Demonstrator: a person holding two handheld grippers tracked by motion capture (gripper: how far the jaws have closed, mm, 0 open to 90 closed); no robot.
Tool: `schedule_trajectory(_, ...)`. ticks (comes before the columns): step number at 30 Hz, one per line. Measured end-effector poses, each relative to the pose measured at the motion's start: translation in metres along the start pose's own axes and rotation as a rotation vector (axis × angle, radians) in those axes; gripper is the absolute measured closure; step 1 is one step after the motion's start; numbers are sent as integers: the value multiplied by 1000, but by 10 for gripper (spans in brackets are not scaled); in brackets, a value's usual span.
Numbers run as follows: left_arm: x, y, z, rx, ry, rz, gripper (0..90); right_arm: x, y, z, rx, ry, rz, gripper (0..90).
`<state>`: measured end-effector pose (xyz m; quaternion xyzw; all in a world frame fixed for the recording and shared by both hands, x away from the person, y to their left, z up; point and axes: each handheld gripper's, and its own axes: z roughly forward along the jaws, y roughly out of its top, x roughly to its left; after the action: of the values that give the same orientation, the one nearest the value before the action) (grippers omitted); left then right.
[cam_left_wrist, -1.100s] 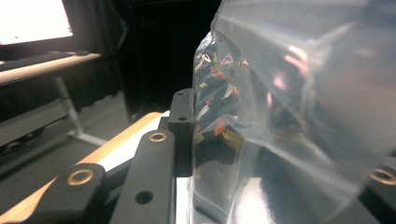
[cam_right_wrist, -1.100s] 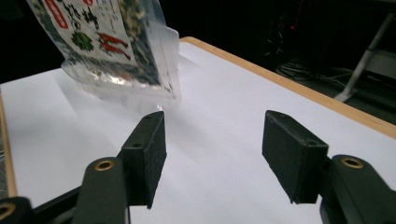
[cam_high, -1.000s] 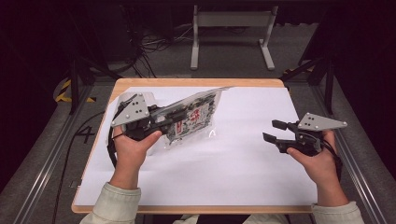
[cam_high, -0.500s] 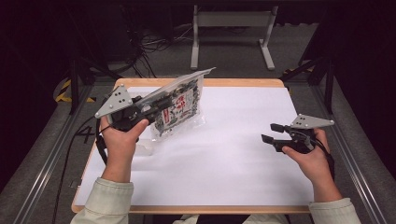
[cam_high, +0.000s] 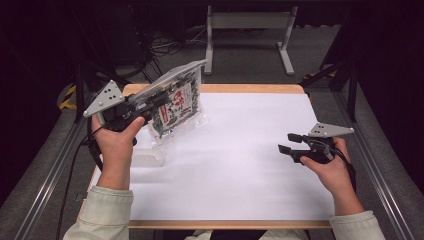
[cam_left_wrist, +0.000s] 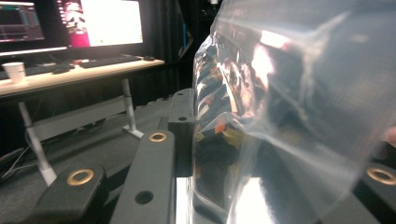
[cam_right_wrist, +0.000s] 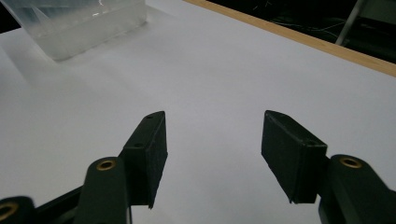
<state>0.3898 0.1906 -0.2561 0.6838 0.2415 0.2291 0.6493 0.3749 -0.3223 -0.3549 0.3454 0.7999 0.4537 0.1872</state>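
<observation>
My left gripper (cam_high: 154, 103) is shut on a clear plastic bag (cam_high: 179, 106) of printed packets and holds it tilted on edge above the table's far left. In the left gripper view the bag (cam_left_wrist: 285, 112) stands between the jaws, pressed against the left finger (cam_left_wrist: 181, 135). My right gripper (cam_high: 288, 142) hovers low over the white sheet (cam_high: 240, 165) at the right. It is open, with nothing but bare sheet between its jaws (cam_right_wrist: 215, 154).
A clear plastic box (cam_high: 146, 154) sits on the sheet under the left hand, also seen as a clear box (cam_right_wrist: 88, 23) ahead of the right gripper. A metal stand (cam_high: 247, 22) is beyond the table. Rails run along both sides.
My left gripper has lifted the bag off the sheet, tipped it up on edge and drawn it leftward. The right gripper has sunk slightly, still open.
</observation>
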Motion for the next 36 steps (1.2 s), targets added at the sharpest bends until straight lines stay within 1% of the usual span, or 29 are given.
schedule_trajectory(3,6,-1,-7,-18,22,-10,727,0,0,1,-6,15,10,406)
schedule_trajectory(5,9,-1,-12,-21,46,-3,727,1,0,2,-6,27,11,406)
schedule_trajectory(8,13,0,-19,-19,80,4,726,2,2,5,-4,32,8,406)
schedule_trajectory(11,17,-1,-25,-29,102,1,727,3,2,8,-1,39,3,406)
schedule_trajectory(13,21,-1,-30,-42,113,9,726,2,3,10,0,42,1,406)
schedule_trajectory(15,25,-2,-34,-44,130,11,727,2,3,11,0,45,3,404)
schedule_trajectory(16,25,-2,-34,-44,130,11,727,2,3,11,0,45,3,404)
schedule_trajectory(18,29,-3,-37,-41,157,21,727,2,4,12,-5,45,5,402)
schedule_trajectory(20,33,-4,-40,-36,170,28,727,1,4,12,-7,48,9,402)
schedule_trajectory(22,35,-5,-41,-39,180,21,727,1,4,13,-5,48,10,402)
schedule_trajectory(24,38,-6,-43,-39,188,26,727,1,3,15,0,51,14,401)
schedule_trajectory(27,39,-8,-43,-31,204,35,727,2,2,17,4,51,14,400)
schedule_trajectory(31,42,-10,-45,-33,230,44,727,2,1,19,10,52,15,398)
schedule_trajectory(33,44,-12,-46,-37,241,52,727,2,1,18,10,52,15,398)
schedule_trajectory(34,46,-14,-46,-42,253,69,727,1,0,18,6,52,19,398)
schedule_trajectory(35,46,-14,-46,-42,253,69,727,1,0,18,6,52,19,398)
schedule_trajectory(36,47,-16,-46,-42,264,75,727,1,0,18,7,51,20,398)
